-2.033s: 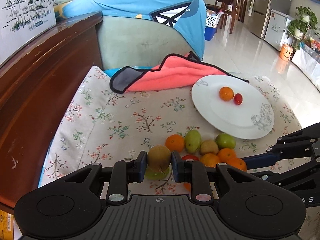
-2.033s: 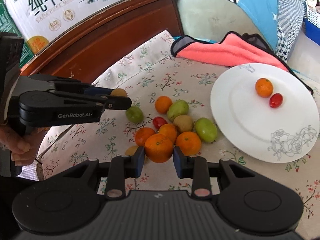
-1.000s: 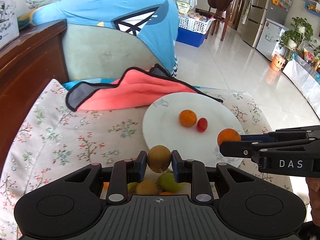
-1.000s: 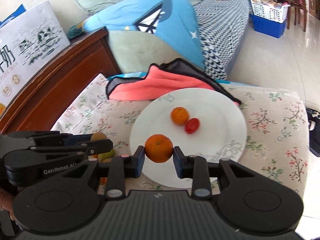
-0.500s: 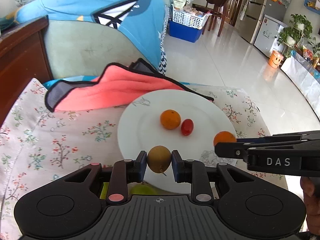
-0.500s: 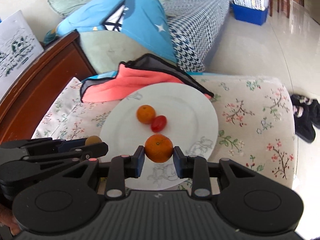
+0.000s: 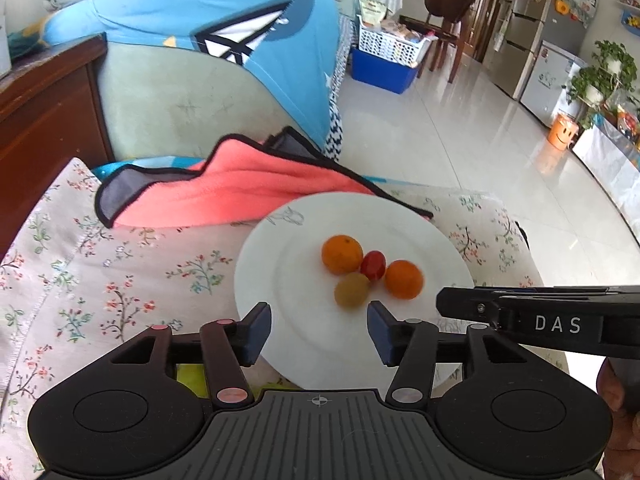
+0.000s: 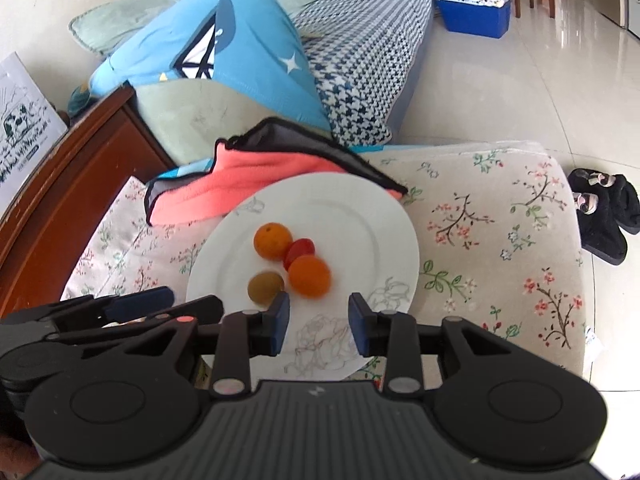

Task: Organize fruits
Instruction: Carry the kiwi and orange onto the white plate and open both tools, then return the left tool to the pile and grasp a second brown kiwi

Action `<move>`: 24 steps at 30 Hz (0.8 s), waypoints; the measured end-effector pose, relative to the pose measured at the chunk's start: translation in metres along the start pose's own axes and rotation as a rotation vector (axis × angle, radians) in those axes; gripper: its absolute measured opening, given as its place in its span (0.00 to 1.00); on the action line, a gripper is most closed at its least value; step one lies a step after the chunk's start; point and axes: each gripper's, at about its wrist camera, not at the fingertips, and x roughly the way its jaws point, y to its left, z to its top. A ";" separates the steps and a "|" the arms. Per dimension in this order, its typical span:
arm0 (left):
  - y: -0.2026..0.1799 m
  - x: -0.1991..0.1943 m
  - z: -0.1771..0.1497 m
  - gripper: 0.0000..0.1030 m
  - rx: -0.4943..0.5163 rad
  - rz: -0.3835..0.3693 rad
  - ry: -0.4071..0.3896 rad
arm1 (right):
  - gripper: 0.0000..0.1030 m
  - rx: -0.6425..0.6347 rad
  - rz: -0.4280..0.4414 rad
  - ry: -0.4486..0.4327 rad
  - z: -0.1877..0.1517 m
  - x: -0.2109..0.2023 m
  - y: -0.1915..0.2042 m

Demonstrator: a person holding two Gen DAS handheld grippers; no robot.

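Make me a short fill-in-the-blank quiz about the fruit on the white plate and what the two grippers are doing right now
1. The white plate holds ____ pieces of fruit in all.
2. The small red tomato lies between two ____ fruits.
3. The left gripper has its jaws opening with ____ between them.
4. Behind the plate lies a ____ cloth with a dark border.

Missing words: four; orange; nothing; pink

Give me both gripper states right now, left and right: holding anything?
Left gripper: jaws opening, empty; kiwi lies free on the plate.
Right gripper: jaws opening, empty; orange lies on the plate.
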 end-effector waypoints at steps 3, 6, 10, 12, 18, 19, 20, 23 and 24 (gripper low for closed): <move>0.003 -0.004 0.002 0.56 -0.006 0.016 -0.012 | 0.33 -0.001 0.003 -0.008 0.001 -0.002 0.001; 0.005 -0.007 0.002 0.58 -0.003 0.030 -0.013 | 0.33 -0.006 0.006 -0.003 0.000 -0.002 0.003; 0.010 -0.010 0.002 0.63 -0.005 0.045 -0.010 | 0.33 -0.009 0.012 0.007 -0.001 -0.001 0.005; 0.013 -0.013 0.001 0.64 -0.004 0.051 -0.009 | 0.33 -0.018 0.011 0.008 -0.001 -0.001 0.006; 0.023 -0.019 -0.004 0.65 0.004 0.058 0.004 | 0.33 -0.042 0.024 0.015 -0.004 -0.001 0.012; 0.025 -0.021 -0.005 0.65 0.007 0.059 0.005 | 0.33 -0.047 0.026 0.019 -0.005 0.000 0.013; 0.028 -0.023 -0.006 0.65 0.009 0.059 0.006 | 0.33 -0.054 0.030 0.023 -0.006 0.000 0.014; 0.035 -0.029 -0.010 0.65 0.017 0.060 0.008 | 0.33 -0.078 0.042 0.034 -0.010 0.001 0.020; 0.038 -0.032 -0.011 0.65 0.020 0.062 0.008 | 0.33 -0.087 0.047 0.037 -0.011 0.001 0.022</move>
